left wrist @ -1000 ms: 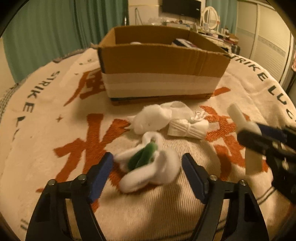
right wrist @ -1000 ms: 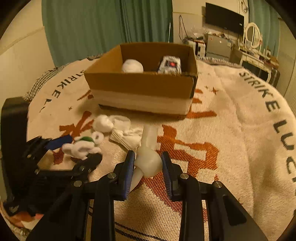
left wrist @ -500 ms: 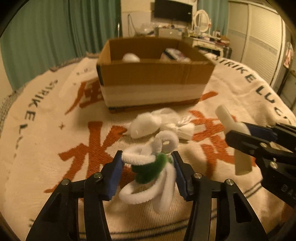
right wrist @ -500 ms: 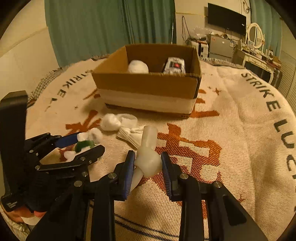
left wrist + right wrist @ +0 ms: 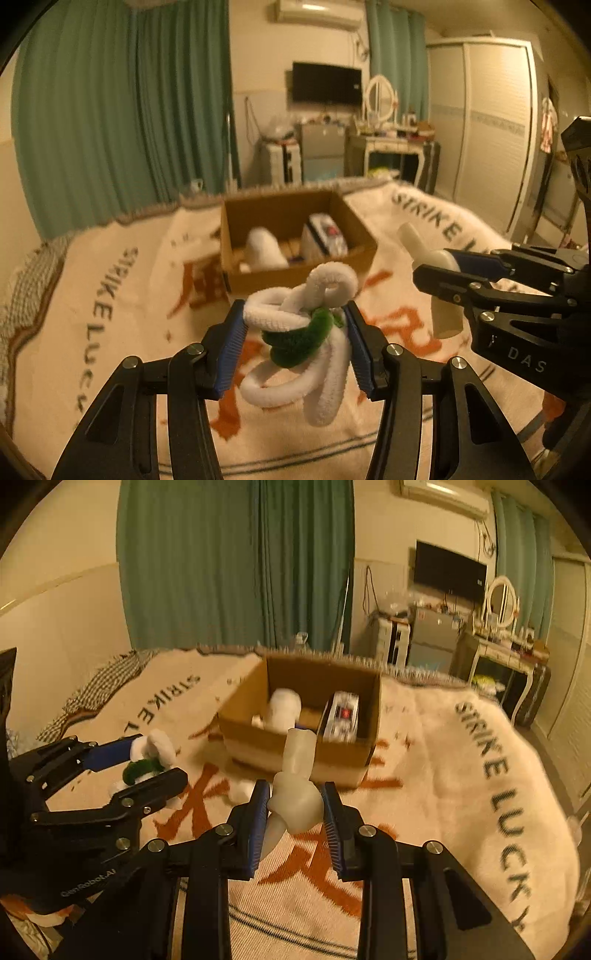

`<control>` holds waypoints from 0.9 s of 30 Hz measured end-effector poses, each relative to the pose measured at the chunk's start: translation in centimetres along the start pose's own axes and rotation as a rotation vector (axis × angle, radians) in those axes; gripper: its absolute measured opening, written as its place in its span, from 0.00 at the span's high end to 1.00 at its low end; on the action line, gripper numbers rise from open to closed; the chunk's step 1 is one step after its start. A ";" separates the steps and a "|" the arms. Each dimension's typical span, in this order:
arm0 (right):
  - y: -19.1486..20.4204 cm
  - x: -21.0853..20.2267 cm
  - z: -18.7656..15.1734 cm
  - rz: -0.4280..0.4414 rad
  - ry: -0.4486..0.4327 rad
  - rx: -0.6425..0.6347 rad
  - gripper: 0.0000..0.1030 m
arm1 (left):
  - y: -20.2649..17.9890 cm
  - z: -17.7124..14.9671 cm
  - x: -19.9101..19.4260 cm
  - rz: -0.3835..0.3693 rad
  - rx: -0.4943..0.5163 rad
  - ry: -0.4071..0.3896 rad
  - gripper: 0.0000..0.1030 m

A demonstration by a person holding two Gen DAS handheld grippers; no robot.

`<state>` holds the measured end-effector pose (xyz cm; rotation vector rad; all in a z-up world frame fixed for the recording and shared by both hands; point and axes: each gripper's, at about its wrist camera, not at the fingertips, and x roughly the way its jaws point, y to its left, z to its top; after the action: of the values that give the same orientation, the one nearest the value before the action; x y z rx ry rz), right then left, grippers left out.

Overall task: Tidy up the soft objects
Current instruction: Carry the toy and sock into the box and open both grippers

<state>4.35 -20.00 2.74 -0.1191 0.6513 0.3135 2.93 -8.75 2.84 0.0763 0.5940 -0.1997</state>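
Observation:
My left gripper (image 5: 294, 334) is shut on a bundle of white and green fuzzy hair ties (image 5: 303, 339), held in the air above the blanket. Loops of it hang below the blue pads. My right gripper (image 5: 294, 806) is shut on a pale rubbery toy (image 5: 297, 786) whose neck sticks up toward the box. Each gripper shows in the other view: the right gripper (image 5: 439, 266) at right, the left gripper (image 5: 147, 760) at left. Ahead stands an open cardboard box (image 5: 295, 275) holding a white soft roll (image 5: 264, 249) and a white packet (image 5: 325, 236).
A cream blanket (image 5: 461, 775) with orange characters and black lettering covers the bed. A bit of white soft stuff (image 5: 242, 790) lies on it before the box. Green curtains, a TV, a dressing table and a wardrobe stand beyond the bed.
The left gripper closed on the hair ties and lifted them off the blanket. Both grippers rose, so the box now looks lower and farther. The right gripper kept its hold on the toy.

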 end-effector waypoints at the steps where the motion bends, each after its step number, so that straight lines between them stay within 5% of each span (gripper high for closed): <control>1: -0.1 -0.3 0.8 -0.002 -0.014 -0.007 0.72 | 0.3 0.9 0.0 -0.001 -0.005 -0.011 0.51; 8: -1.8 0.2 6.8 0.029 -0.099 -0.009 0.72 | 2.4 5.8 2.5 0.038 -0.022 -0.061 0.51; 16: -4.2 7.4 12.9 0.070 -0.086 0.017 0.72 | 4.2 10.1 10.4 0.077 -0.024 -0.039 0.51; 27: -6.4 19.4 12.5 0.059 0.034 0.067 0.72 | 4.4 7.9 19.4 0.039 -0.033 0.114 0.46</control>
<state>28.17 -18.63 0.85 -0.0417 0.6987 0.3464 23.87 -8.65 -1.46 0.0675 0.7083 -0.1479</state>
